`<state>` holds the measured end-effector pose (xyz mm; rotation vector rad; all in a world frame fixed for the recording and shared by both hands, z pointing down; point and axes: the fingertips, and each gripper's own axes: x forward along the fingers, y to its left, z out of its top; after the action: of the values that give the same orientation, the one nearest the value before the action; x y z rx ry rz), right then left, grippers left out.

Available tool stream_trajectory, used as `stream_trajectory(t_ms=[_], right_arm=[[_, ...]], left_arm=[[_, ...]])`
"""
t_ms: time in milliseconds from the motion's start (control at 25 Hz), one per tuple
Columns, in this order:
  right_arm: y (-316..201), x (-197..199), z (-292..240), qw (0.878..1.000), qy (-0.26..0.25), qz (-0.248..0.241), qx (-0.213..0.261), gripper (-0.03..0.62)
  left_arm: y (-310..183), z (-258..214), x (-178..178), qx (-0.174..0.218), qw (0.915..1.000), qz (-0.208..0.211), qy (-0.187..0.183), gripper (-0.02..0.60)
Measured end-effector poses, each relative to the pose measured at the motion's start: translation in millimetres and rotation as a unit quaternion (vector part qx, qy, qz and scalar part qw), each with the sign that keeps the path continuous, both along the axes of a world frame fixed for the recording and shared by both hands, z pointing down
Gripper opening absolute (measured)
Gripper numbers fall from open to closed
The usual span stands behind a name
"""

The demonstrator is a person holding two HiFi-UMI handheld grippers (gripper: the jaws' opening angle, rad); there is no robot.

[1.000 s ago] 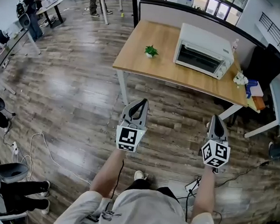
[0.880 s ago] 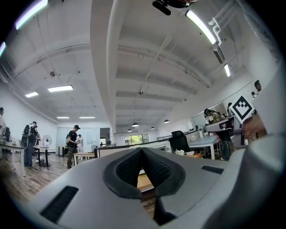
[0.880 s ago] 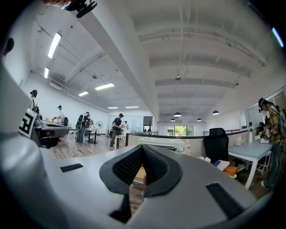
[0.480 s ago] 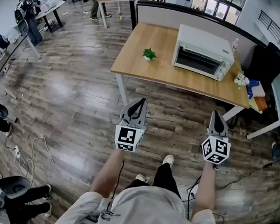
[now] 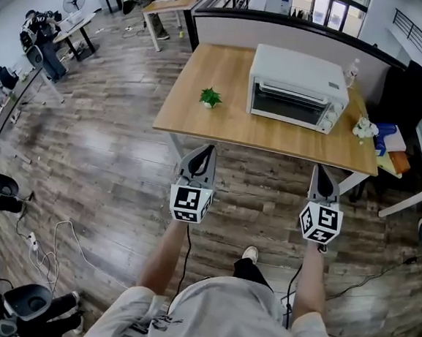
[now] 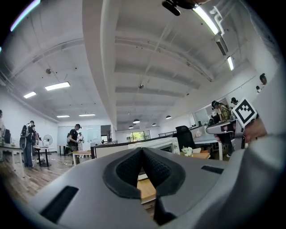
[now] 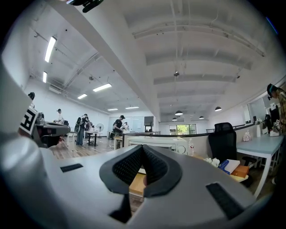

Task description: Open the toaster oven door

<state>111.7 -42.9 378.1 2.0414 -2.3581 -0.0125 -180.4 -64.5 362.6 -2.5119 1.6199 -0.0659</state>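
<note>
Short of the table (image 5: 229, 125), over the wood floor (image 5: 110, 141), you hold both tongs empty. The left tongs (image 5: 207, 150) have their jaws pressed together, and so do the right tongs (image 5: 324, 170). Neither touches anything. Beyond them the toaster oven (image 5: 295, 87) stands on the table, its glass door (image 5: 286, 105) closed and facing you. Left of the toaster oven sits a small green plant (image 5: 211, 96); right of it lies what may be a white flower bunch (image 5: 363, 127).

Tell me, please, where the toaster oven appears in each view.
Head view: toaster oven upper centre-right, on the table.
Left gripper view: toaster oven low centre, just beyond the jaws.
Right gripper view: toaster oven low centre, beyond the jaws.
Shared landmark: black office chair, right of it everywhere.
</note>
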Motion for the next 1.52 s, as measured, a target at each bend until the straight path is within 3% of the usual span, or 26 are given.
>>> stream_trajectory(t_ms=[360,680,1080,1520], right_arm=[[-57,70,8,1.000,-0.006,0.012,-0.001,0.021],[-95,105,8,1.000,-0.017,0.002,0.006,0.021],[-142,100,12,1.000,-0.009,-0.010,0.002,0.021],[-205,86,21,0.999,0.025,-0.005,-0.025,0.021]], left_arm=[[-70,1,70,-0.007,0.9999,0.007,-0.003,0.014],[-105,-5,111,0.000,0.9998,0.004,-0.021,0.015],[-149,0,110,0.004,0.9996,0.000,-0.029,0.015],[-224,23,107,-0.013,0.9992,0.030,-0.024,0.015]])
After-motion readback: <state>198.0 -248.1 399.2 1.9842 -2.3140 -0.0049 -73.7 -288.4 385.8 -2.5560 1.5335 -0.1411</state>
